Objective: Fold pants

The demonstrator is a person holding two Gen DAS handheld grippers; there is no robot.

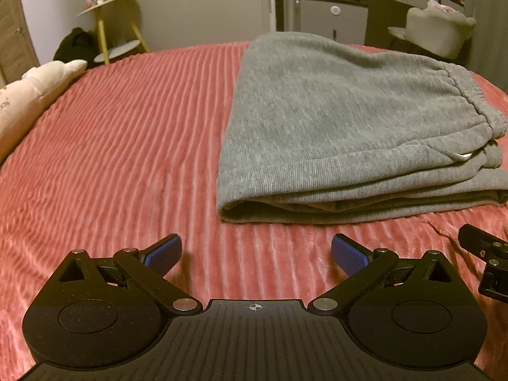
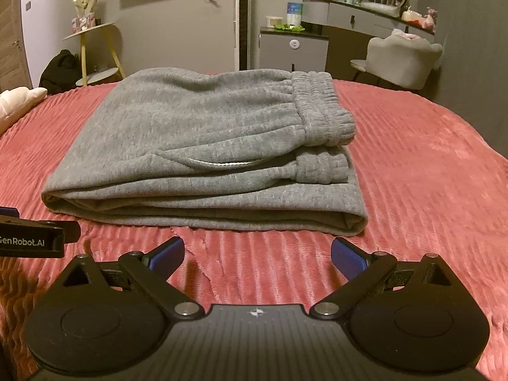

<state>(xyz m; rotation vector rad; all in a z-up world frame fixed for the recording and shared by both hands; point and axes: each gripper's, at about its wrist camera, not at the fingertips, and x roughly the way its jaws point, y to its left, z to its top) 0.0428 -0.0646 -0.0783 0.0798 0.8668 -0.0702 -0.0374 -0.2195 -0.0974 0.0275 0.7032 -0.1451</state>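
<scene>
Grey sweatpants [image 1: 343,120] lie folded in a thick stack on the pink ribbed bedspread [image 1: 127,146], with the elastic waistband on top at the right. In the right wrist view the pants [image 2: 197,146] lie straight ahead. My left gripper [image 1: 256,250] is open and empty, just short of the stack's near left corner. My right gripper [image 2: 257,254] is open and empty, just short of the stack's near edge. Neither touches the pants. The right gripper's side shows at the left wrist view's right edge [image 1: 489,263].
A cream pillow [image 1: 28,101] lies at the bed's left edge. Beyond the bed stand a yellow-legged side table [image 2: 95,50], a grey cabinet [image 2: 292,50], a dresser with bottles [image 2: 365,12] and a pale chair [image 2: 400,60].
</scene>
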